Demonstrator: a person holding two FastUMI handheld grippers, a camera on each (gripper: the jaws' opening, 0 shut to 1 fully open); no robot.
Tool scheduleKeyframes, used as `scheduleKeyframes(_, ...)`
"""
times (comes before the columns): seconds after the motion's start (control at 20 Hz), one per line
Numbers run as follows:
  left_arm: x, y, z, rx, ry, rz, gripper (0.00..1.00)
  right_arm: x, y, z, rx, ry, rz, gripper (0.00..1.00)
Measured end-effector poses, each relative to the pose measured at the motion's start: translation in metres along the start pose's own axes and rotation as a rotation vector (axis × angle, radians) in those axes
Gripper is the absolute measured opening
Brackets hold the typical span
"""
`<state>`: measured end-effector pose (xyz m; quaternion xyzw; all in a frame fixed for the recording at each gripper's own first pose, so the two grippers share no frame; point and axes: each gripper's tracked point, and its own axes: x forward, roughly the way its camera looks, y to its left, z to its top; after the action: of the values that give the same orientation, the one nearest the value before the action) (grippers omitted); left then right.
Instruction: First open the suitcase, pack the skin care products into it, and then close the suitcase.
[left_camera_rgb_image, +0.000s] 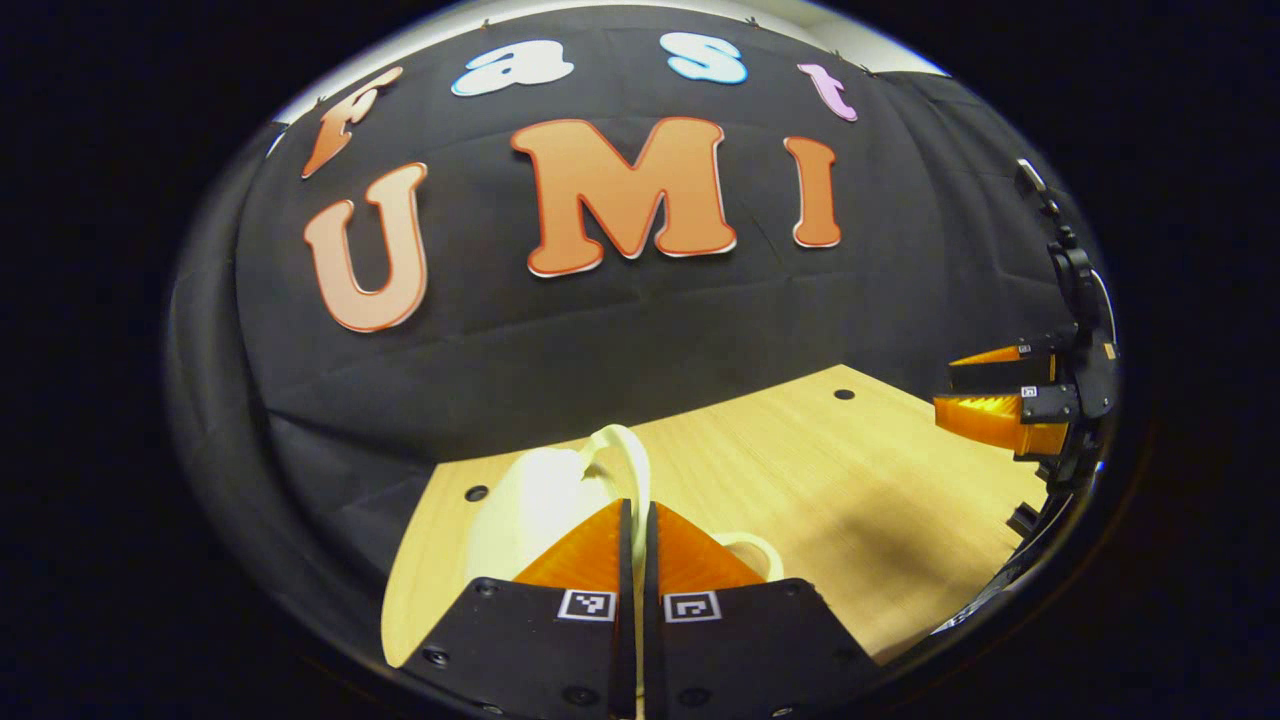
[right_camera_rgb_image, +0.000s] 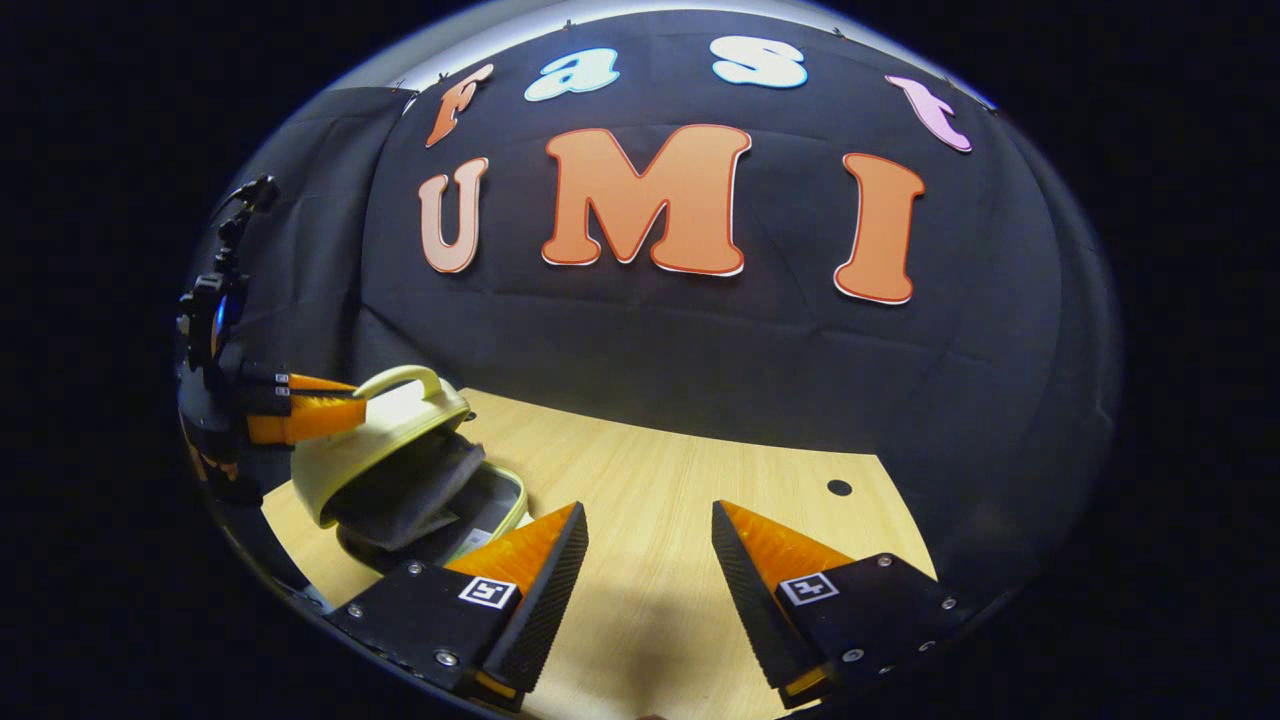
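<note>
A small pale yellow suitcase lies on the wooden table at the left of the right gripper view. Its lid is tilted up, showing a dark lining inside. My left gripper is shut on the thin handle at the lid's edge and holds the lid raised. From the right gripper view, the left gripper reaches the handle from the left. My right gripper hovers open over bare table to the right of the case, holding nothing.
The light wooden table has small round holes near its back edge. Black cloth hangs right behind it. The right gripper shows at the far right of the left gripper view, above the table's right edge.
</note>
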<state>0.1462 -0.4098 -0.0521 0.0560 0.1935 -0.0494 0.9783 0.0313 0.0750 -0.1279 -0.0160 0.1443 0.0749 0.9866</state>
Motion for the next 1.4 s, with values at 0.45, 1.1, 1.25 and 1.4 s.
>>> scheduleKeyframes(0.45,0.056,-0.093,-0.075,0.054,0.141,-0.072,0.05,-0.014,-0.026,-0.025,0.032,0.035,-0.021,0.81)
scheduleKeyframes(1.1,-0.006,-0.109,0.048,-0.066,-0.171,-0.115,0.93,-0.016,-0.023,0.022,0.034,-0.093,-0.034,0.81)
scheduleKeyframes(1.25,-0.023,-0.083,0.074,-0.066,-0.245,-0.019,0.99,-0.017,-0.007,0.046,0.022,-0.158,-0.022,0.81)
scheduleKeyframes(1.4,-0.033,-0.068,0.096,-0.097,-0.317,0.047,0.99,-0.018,0.012,0.063,0.004,-0.213,0.012,0.85)
